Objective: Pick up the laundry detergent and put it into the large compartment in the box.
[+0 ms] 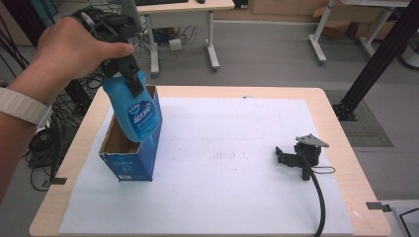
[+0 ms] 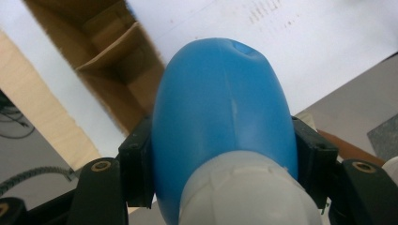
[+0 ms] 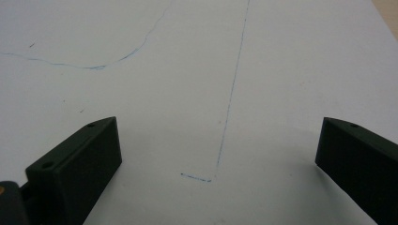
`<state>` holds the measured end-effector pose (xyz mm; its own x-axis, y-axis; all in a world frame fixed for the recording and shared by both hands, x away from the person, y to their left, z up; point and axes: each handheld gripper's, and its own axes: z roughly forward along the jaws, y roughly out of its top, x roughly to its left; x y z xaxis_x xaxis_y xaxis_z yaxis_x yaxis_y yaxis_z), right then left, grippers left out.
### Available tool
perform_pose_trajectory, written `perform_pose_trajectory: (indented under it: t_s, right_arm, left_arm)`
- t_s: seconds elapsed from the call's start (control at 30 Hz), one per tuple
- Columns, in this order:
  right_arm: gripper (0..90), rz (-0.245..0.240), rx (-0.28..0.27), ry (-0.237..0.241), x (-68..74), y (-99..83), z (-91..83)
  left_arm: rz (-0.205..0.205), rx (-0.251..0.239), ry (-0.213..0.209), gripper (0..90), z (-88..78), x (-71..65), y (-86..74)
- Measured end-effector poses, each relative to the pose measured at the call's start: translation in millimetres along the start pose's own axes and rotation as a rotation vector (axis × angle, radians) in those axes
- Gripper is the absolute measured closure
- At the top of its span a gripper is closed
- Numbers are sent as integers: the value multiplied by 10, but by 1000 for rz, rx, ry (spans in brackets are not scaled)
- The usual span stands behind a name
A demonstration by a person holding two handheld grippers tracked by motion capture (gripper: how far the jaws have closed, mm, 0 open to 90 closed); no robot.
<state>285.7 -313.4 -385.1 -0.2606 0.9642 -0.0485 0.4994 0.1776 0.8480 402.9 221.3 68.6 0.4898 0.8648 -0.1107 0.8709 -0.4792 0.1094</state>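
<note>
A person's left hand holds my left gripper (image 1: pixel 129 81) up at the far left, shut on a blue plastic bottle (image 1: pixel 141 116) just below its white cap. The bottle hangs tilted, base downward, and its lower end sits in the open top of a blue cardboard box (image 1: pixel 128 163) standing on the table. In the left gripper view the black jaws of my left gripper (image 2: pixel 224 159) press both sides of the bottle (image 2: pixel 220 93), with the box's brown inside (image 2: pixel 108 42) beyond it. My right gripper (image 1: pixel 280 157) lies on the table at the right with no hand on it. In the right gripper view, my right gripper (image 3: pixel 218 159) is open with nothing between its jaws.
A white paper sheet (image 1: pixel 222 148) with faint blue pen lines (image 3: pixel 230 93) covers most of the wooden table (image 1: pixel 341 148). The right gripper's black cable (image 1: pixel 318 197) runs to the front edge. Desks, loose cables and a black frame post (image 1: pixel 380 54) stand beyond the table.
</note>
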Motion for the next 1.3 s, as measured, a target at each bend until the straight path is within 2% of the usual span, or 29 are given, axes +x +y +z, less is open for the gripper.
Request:
perform_pose_trajectory:
  t_s: [0.17, 0.3, 0.57, 0.6, 0.7, 0.8, 0.97, 1.0, 1.23, 1.3]
  right_arm:
    - [0, 0, 3, 0, 0, 3, -2]
    - [0, 0, 3, 1, -1, 4, -2]
    - [0, 0, 3, 1, -1, 4, -2]
    - [0, 0, 3, 1, -1, 4, -2]
    - [0, 0, 3, 1, -1, 4, -2]
    - [0, 0, 3, 1, -1, 4, -2]
    - [0, 0, 3, 1, -1, 4, -2]
    - [0, 0, 3, 1, -1, 3, -2]
    - [0, -1, 5, 1, -3, 7, -4]
    - [0, -2, 4, 1, -3, 7, -3]
  left_arm:
    - [-93, -12, 19, 378, 21, 173, -105]
    - [-148, -32, 26, 378, 88, 282, -172]
    - [-207, -43, 33, 378, 284, 427, -185]
    - [-223, -57, 34, 378, 317, 448, -204]
    - [-240, -75, 49, 378, 423, 469, -227]
    - [-255, -68, 59, 378, 535, 489, -216]
    - [-265, -70, 54, 378, 727, 538, -227]
    - [-268, -73, 53, 378, 815, 547, -234]
    - [-282, -64, 52, 378, 1032, 576, -241]
    - [-293, -79, 54, 378, 1093, 572, -269]
